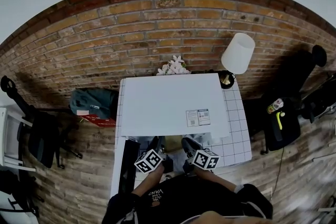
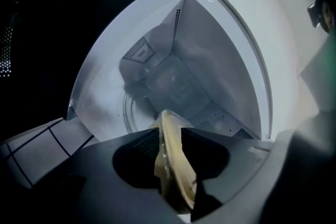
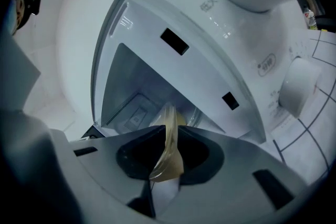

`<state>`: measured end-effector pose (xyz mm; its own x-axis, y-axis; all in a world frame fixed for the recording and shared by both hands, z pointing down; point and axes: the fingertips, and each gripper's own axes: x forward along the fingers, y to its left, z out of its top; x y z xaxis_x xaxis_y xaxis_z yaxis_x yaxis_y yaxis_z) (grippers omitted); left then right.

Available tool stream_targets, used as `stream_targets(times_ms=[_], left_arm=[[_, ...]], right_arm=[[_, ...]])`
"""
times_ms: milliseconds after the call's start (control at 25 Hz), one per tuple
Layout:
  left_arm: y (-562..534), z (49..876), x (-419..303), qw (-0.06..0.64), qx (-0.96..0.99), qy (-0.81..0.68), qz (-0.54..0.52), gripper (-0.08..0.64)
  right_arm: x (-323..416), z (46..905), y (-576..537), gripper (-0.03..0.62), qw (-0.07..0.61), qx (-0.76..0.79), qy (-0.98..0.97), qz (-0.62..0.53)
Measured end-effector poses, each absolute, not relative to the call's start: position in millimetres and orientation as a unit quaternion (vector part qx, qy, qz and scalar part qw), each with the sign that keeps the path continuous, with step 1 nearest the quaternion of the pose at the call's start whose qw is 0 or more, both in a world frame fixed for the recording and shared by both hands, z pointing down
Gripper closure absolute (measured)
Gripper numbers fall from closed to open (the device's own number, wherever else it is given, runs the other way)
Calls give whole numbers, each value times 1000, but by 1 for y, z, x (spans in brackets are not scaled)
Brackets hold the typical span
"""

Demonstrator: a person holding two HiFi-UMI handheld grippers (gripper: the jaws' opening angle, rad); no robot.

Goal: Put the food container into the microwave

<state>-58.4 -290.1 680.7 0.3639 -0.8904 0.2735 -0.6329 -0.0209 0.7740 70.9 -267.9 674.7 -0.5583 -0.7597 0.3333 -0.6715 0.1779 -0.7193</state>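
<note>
White gridded tabletop (image 1: 239, 139) carries the microwave (image 1: 173, 102), its cavity open. The food container (image 2: 176, 176) hangs at that mouth, its thin rim pinched in the narrow jaws of the left gripper (image 2: 169, 136) and the right gripper (image 3: 172, 131). It is best to keep both grippers level and slide the container onto the turntable (image 2: 137, 113), clear of the opening's edges.

A lived-in room, home or studio: white microwave (image 1: 173, 102) on a gridded table (image 1: 239, 139), table lamp (image 1: 238, 53), flowers (image 1: 173, 66), brickwork (image 1: 157, 23).
</note>
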Motion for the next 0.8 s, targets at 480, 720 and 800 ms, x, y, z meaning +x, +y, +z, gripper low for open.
stream_targets(times_ms=[480, 720, 800], left_arm=[[-305, 672, -56, 432, 707, -532, -172, 336], [-307, 666, -59, 426, 711, -531, -177, 310], [-305, 666, -61, 426, 710, -533, -176, 310]], right_arm=[[71, 670, -284, 453, 65, -468, 764, -439], [71, 663, -282, 442, 72, -463, 767, -438], [71, 662, -281, 440, 73, -462, 768, -437]])
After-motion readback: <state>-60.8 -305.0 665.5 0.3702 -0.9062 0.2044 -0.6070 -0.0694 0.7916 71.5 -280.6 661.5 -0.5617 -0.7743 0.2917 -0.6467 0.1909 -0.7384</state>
